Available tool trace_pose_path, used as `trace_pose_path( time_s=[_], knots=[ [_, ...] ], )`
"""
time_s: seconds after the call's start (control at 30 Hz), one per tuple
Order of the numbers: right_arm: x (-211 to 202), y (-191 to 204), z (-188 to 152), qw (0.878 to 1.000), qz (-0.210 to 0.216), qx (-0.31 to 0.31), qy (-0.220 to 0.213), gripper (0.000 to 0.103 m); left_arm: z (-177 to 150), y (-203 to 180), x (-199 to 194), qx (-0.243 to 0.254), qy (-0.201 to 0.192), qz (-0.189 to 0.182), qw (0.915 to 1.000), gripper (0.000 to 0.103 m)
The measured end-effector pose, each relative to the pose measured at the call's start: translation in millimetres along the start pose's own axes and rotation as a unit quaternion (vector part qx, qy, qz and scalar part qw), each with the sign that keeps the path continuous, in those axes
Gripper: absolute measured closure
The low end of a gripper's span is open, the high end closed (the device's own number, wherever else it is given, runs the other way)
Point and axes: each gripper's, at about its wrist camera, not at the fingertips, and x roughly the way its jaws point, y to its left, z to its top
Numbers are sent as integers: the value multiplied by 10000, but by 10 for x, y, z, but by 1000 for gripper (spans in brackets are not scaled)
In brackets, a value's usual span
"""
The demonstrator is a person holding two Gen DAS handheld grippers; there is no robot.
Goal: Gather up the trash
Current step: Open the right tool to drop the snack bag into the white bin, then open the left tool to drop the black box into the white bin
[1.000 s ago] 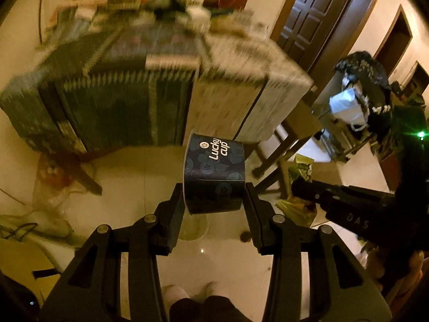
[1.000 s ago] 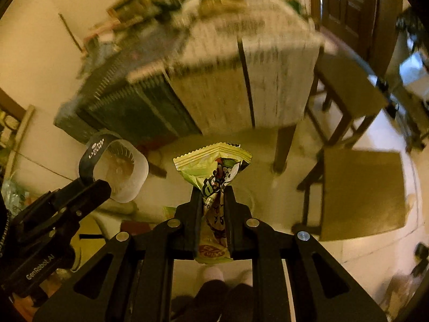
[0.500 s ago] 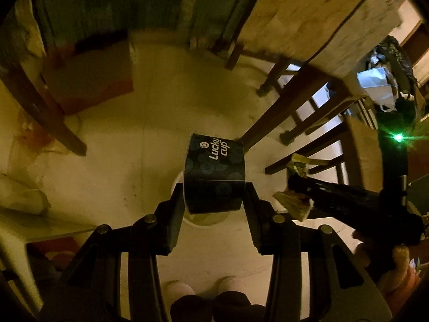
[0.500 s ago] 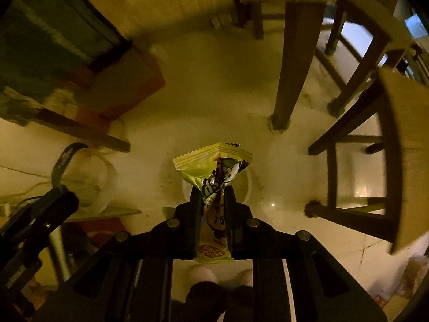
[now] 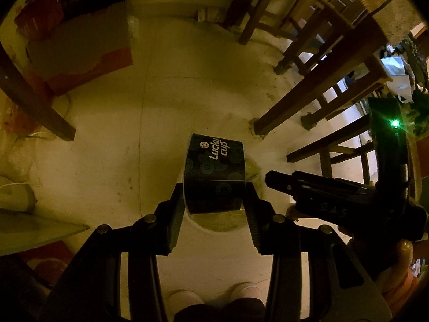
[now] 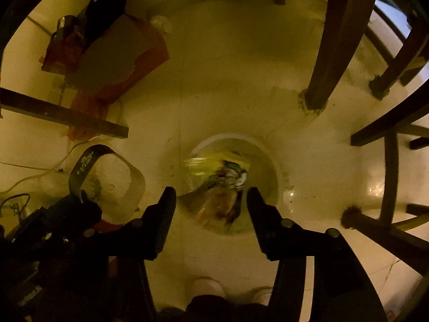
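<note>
my right hand-held gripper (image 6: 211, 201) points steeply down over the white waste bin (image 6: 270, 161) on the floor, and its jaws are opening so the crumpled snack wrapper (image 6: 217, 182) can drop; the wrapper is a blur between and beyond the pads, no longer pinched, falling into the bin's mouth. my left hand-held gripper (image 5: 214, 201) is clamped across the sides of the dark "lucky cup" paper cup (image 5: 214, 171), holding it just beside the right one, above the same bin, so i judge it goes in next. my feet stand right behind the bin.
</note>
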Motion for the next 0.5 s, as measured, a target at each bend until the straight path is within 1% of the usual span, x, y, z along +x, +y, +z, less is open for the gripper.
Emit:
trace_pose_path(
  time_s=[0.13,0.23,0.3,0.33,0.37,0.5],
  knots=[
    [-42,38,29,9998,-167,-75,75,51,33,-8,69,-25,97,-43,9999,60],
    [-171,80,21,9996,-225,-147,64,51,71,-55,106,-25,267,-204,9994,61],
    [-333,125,-2,9993,-284,-221,20,51,101,-108,113,-30,429,-306,9986,60],
    [-404,137,-6,9993,-310,-228,6,51,115,-131,116,-26,516,-310,9982,58],
    [-464,139,-28,9993,-315,-219,-21,51,141,-167,114,-17,626,-239,9978,54],
    [-780,180,-45,9991,-361,-223,-92,51,174,-252,5,7,671,-134,9977,54]
  ],
)
